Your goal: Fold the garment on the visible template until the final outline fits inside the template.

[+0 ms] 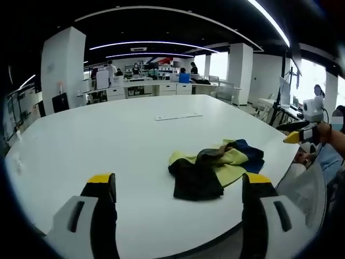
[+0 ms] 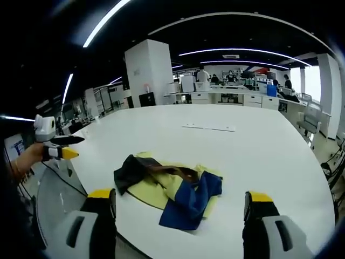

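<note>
In the left gripper view, my left gripper (image 1: 178, 189) rises from the bottom of the frame with its yellow-tipped jaws spread wide and nothing between them. The garment (image 1: 215, 168), a crumpled heap of yellow, black and blue cloth, lies on the white table (image 1: 108, 135) just right of centre, beyond the jaw tips and apart from them. At the right edge of the frame my right gripper (image 1: 295, 132) hangs in the air off the table; I cannot tell from here how its jaws stand. A pale flat strip (image 1: 178, 116) lies further up the table; I cannot make out any template outline around the cloth. I judge the step in hand is opening the heap flat, so I would take one clear hem rather than a bunched fold. The table's near edge curves close below the cloth at lower right, so I would draw the cloth toward the bare tabletop at left and centre. In the right gripper view, the right gripper (image 2: 180, 202) also stands wide and empty at the bottom, the garment (image 2: 170, 189) lies at lower centre between and beyond the jaws, and the left gripper (image 2: 66, 147) hovers at the left edge. Bare table stretches up and to the right; the edge runs close at lower left.
</note>
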The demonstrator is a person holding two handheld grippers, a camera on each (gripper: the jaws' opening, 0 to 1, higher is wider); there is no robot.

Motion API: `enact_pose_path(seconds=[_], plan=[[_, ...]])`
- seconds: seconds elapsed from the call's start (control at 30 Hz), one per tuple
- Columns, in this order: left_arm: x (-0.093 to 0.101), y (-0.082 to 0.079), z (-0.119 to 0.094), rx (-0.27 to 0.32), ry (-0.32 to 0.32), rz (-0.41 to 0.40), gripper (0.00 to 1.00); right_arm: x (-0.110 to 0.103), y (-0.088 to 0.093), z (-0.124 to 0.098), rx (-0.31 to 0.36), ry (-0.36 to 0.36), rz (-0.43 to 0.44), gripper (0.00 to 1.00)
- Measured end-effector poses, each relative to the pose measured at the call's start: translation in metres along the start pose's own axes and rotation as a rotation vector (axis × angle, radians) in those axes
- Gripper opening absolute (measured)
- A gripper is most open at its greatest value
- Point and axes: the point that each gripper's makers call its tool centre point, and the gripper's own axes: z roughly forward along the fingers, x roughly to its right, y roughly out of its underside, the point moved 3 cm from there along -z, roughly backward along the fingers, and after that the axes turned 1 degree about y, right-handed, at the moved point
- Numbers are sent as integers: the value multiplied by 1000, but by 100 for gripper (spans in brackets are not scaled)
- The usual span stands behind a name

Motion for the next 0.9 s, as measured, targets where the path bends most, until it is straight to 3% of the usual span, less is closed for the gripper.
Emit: enact_pose_path(seconds=[0.43, 0.9], plan=[[12, -13, 9, 23, 22, 17, 90, 6, 0, 1, -15, 2, -18, 99], [35, -9, 38, 12, 130, 16, 76, 12, 7, 17, -44, 20, -39, 89]])
